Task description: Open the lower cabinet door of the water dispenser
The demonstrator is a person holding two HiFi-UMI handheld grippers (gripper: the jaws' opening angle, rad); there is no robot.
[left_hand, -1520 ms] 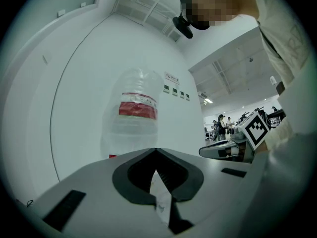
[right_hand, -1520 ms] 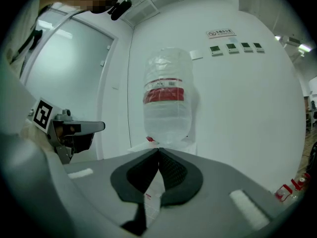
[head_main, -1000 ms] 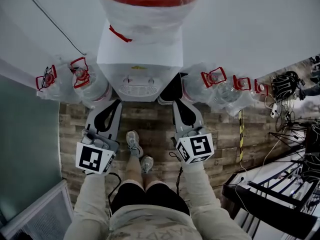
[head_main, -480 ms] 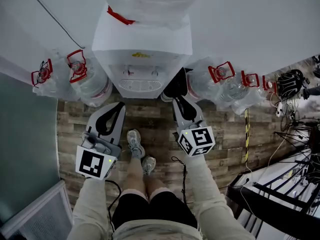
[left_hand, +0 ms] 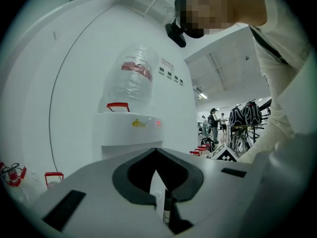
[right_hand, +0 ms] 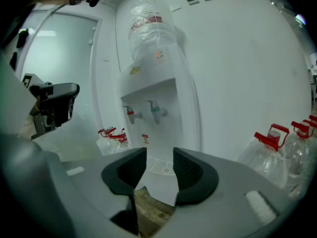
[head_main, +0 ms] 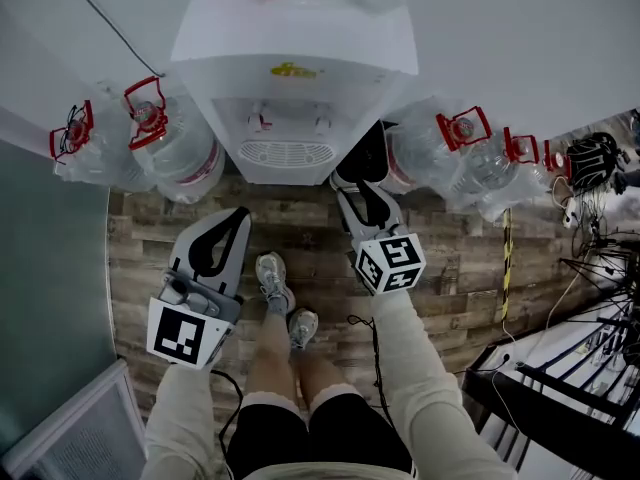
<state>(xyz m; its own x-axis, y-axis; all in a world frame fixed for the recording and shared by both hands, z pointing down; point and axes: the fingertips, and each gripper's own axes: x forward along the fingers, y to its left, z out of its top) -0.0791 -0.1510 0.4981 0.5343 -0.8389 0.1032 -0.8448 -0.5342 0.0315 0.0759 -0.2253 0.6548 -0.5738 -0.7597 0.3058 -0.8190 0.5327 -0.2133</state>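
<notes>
The white water dispenser (head_main: pixel 295 58) stands against the wall, its taps and drip tray (head_main: pixel 285 155) facing me. Its lower front panel (right_hand: pixel 162 190) shows only in the right gripper view, below the tray. My right gripper (head_main: pixel 352 185) is low at the dispenser's right front corner. Its jaws have just been opening and stand apart (right_hand: pixel 159 156) with nothing between them, aimed at that panel. My left gripper (head_main: pixel 240 214) hangs farther back over the floor on the left. It is shut and empty (left_hand: pixel 156 151), pointing at the dispenser (left_hand: pixel 131 133).
Large water jugs with red handles crowd the floor left (head_main: pixel 170 148) and right (head_main: pixel 450 153) of the dispenser. Cables and equipment (head_main: pixel 590 168) lie at the far right. The person's feet (head_main: pixel 272 278) stand on the wood-pattern floor between the grippers.
The camera has sunk and the dispenser's top fills more of the view; its bottle has slid out of frame. Both grippers have dropped lower. The right gripper's jaws have parted.
</notes>
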